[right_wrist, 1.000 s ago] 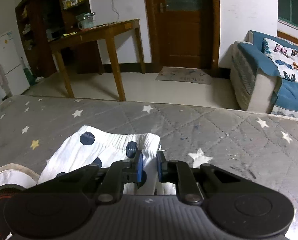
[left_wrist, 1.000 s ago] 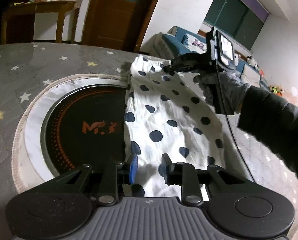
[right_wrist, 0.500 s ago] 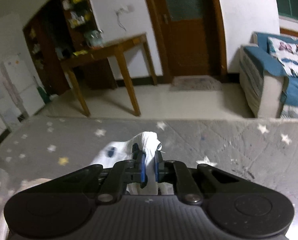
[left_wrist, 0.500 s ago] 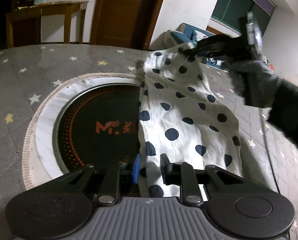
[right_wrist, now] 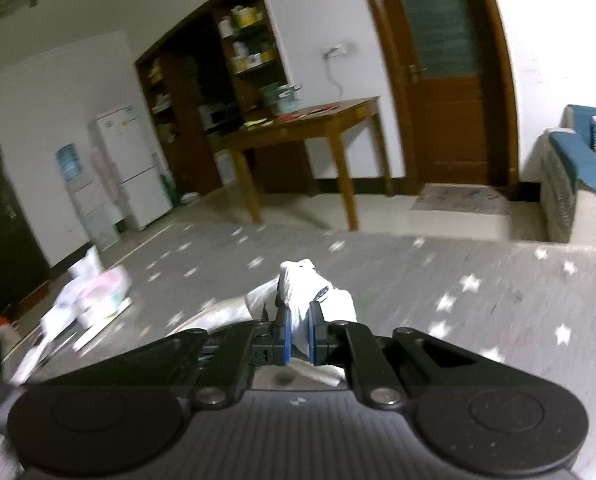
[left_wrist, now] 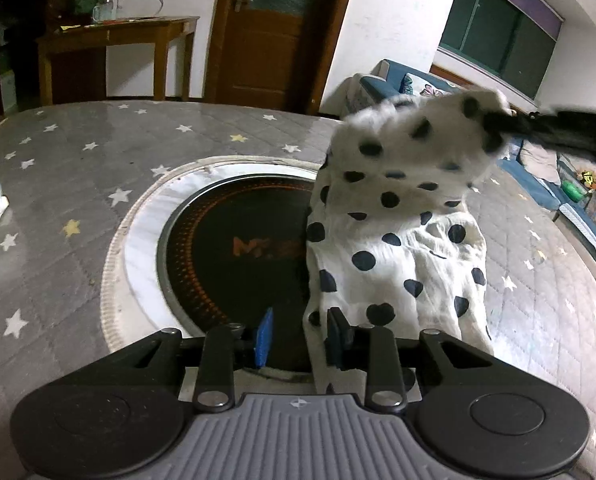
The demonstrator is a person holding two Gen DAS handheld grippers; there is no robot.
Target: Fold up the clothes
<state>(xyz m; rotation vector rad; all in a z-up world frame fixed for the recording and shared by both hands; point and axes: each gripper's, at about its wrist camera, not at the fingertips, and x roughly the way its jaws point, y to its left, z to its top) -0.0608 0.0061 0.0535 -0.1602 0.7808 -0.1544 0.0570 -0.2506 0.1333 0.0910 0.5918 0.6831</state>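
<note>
Left wrist view shows the right gripper point(left_wrist: 510, 122), clenched on the far end of the polka-dot garment point(left_wrist: 394, 240), now lifted and carried toward the left gripper point(left_wrist: 298, 338), whose jaws have opened around the near hem (a fold seems under way).

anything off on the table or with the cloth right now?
The polka-dot garment overlaps the black round cooktop set into the table, with its near edge beside one open left gripper finger, ungripped. The right gripper clamps the far end, lifted.
</note>
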